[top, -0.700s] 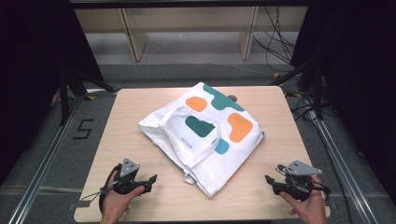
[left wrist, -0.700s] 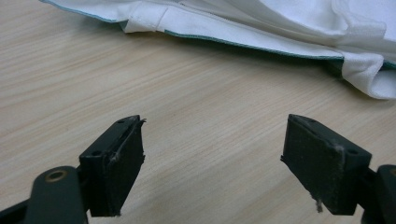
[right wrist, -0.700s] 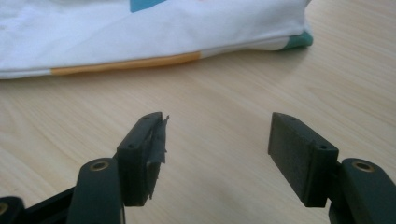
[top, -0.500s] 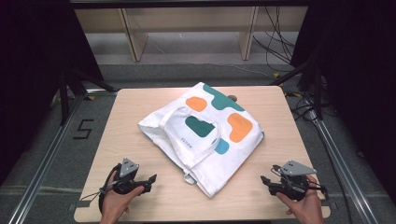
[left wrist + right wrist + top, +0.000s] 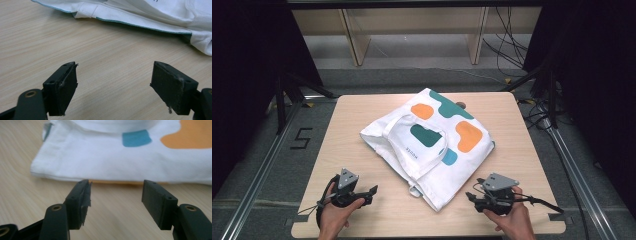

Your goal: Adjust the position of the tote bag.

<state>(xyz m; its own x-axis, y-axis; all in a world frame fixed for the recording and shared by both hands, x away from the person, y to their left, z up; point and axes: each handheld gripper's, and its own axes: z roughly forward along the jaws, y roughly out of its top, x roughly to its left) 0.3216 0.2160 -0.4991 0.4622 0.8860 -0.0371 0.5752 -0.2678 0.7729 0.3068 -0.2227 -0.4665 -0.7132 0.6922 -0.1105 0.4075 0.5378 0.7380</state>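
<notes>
White tote bag [image 5: 432,145] with orange, teal and blue patches lying flat at centre frame on wooden table [image 5: 347,120]. Left gripper [image 5: 371,191] lower left, right gripper [image 5: 471,197] lower right — both released, jaws spread, nothing held, near bag's edge.

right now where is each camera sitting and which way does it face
High view: fixed above the person's side, looking forward and down on the table; both hands, left gripper and right gripper show.
Left gripper view: rides the left gripper, looks along its open jaws at the tote bag edge.
Right gripper view: rides the right gripper, faces the bag's near edge.
All three views share the bag.
</notes>
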